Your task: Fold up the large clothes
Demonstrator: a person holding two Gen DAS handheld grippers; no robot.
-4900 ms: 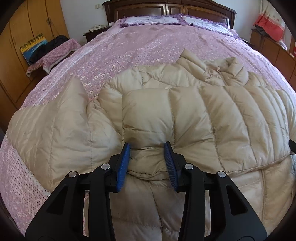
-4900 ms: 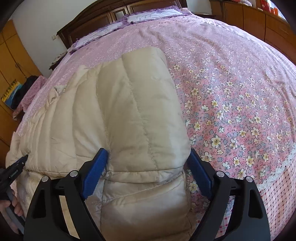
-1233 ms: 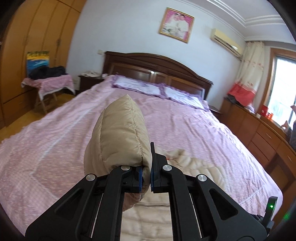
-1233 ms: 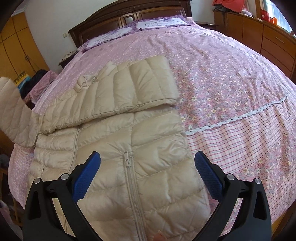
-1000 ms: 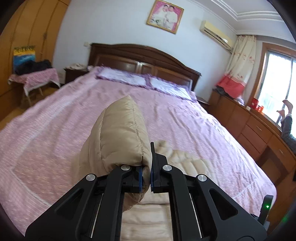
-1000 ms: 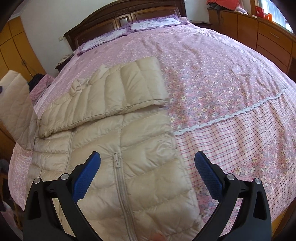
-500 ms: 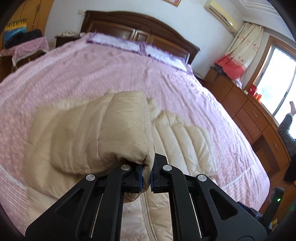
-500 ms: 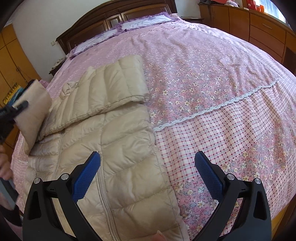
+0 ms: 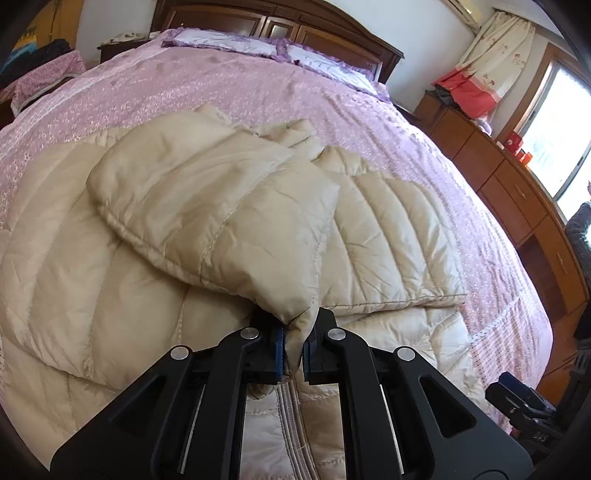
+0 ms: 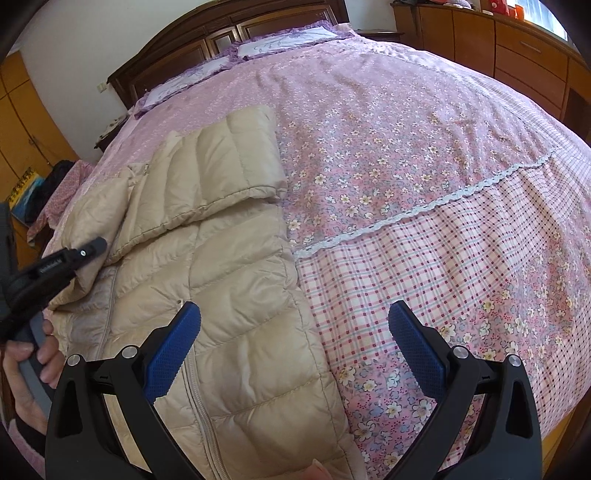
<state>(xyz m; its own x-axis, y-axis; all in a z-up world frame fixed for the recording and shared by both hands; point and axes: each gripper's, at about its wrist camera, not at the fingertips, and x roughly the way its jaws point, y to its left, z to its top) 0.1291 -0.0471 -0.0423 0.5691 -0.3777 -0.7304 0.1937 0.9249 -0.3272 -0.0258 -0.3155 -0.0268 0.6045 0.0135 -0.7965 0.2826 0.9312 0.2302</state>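
A bedroom: a wide bed [image 10: 424,147] under a pink flowered bedspread, dark wooden headboard [image 9: 280,26] at twelve o'clock in both wrist views, and a wooden dresser [image 9: 517,192] along the wall at about three o'clock in the left wrist view. The beige down jacket [image 10: 229,280] lies zipper-up on the near part of the bed, its long axis running from the near edge toward the headboard; in the right wrist view it fills the field from six round to eleven o'clock. One sleeve [image 10: 221,173] is already folded flat across the chest. The left gripper [image 9: 293,349] has its jaws pinched tight on the cuff of the other sleeve [image 9: 207,206], which arcs away from the jaws toward eleven o'clock and drapes over the jacket's body, the cuff held right above the zipper [image 9: 291,413] line. The right gripper [image 10: 295,347] hangs over the jacket's lower right edge with its jaws spread wide and holding nothing; the hem side sits at its seven o'clock. The next move seems to turn on the cuff's place: it is just short of the folded sleeve, which lies toward two o'clock from the left jaws, so the left hand is the one placed to lay it down across the chest.
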